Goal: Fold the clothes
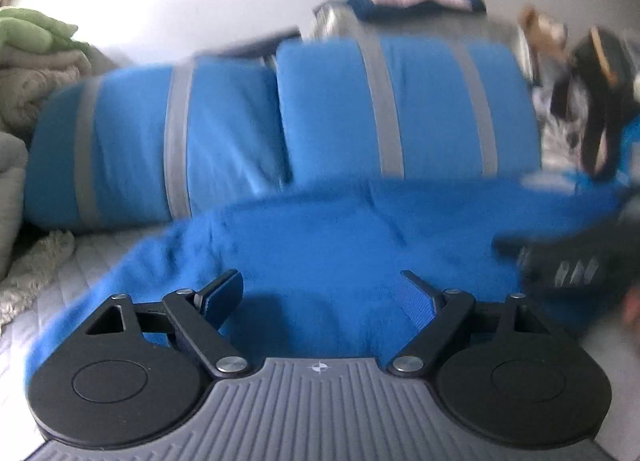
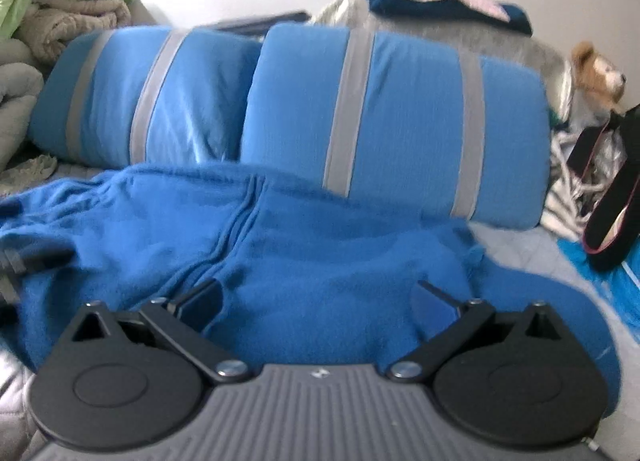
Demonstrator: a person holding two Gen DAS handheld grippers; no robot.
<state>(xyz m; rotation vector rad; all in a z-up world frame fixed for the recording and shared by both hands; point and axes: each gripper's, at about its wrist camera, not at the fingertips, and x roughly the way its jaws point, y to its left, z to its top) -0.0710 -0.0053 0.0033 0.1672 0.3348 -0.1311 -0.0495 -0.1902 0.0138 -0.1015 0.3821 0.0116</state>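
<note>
Left gripper [image 1: 322,287] and right gripper [image 2: 320,295] look alike — black linkage arms, round black discs, silver pivot screws, ribbed grey housing with a small crosshair mark.

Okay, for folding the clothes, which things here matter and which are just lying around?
Part of the job:
blue fleece garment
left gripper, open over the fleece
right gripper, open over the fleece

Just lying about:
two blue pillows with grey stripes
teddy bear
green and beige blankets
black strap
</note>
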